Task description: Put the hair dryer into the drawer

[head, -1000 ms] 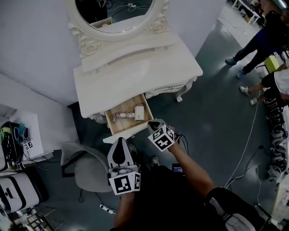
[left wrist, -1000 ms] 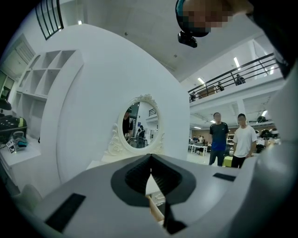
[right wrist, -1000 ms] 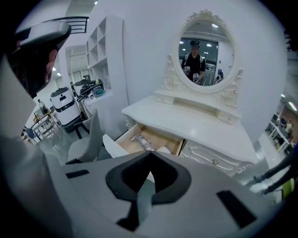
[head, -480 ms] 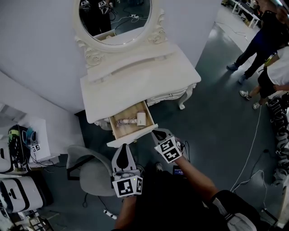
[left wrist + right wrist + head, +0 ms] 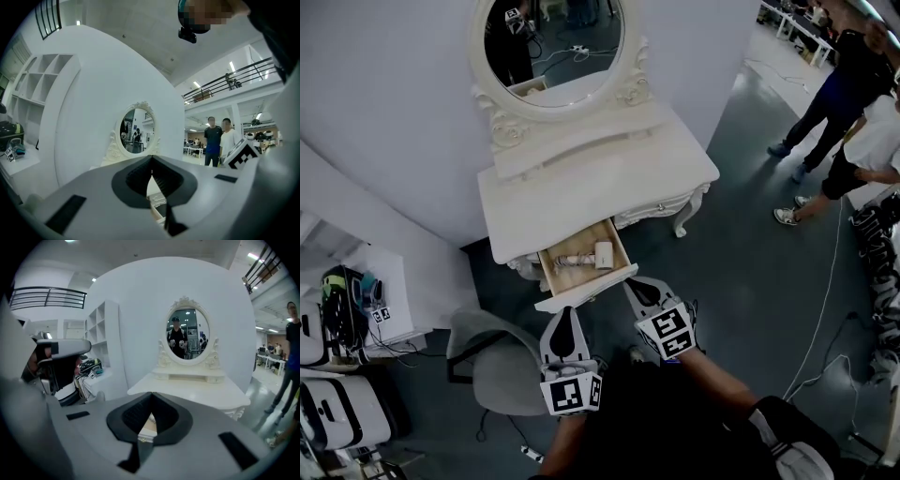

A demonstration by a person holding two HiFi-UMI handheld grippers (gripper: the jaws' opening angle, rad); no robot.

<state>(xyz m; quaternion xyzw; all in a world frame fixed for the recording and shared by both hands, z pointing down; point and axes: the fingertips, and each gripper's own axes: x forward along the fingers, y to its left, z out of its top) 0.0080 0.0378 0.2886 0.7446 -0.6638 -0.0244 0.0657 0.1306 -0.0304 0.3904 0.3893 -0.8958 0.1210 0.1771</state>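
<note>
The hair dryer [image 5: 579, 260] lies in the open drawer [image 5: 546, 270] at the dressing table's [image 5: 600, 178] front edge. The left gripper [image 5: 566, 311] and right gripper [image 5: 634, 283] hover just before it, jaws pressed together and empty.

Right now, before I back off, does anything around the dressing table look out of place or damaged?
Nothing spilled or damaged. Only the drawer stands out: it is pulled open under the dressing table, with the hair dryer lying inside. The left gripper and right gripper are shut, empty, short of it.
</note>
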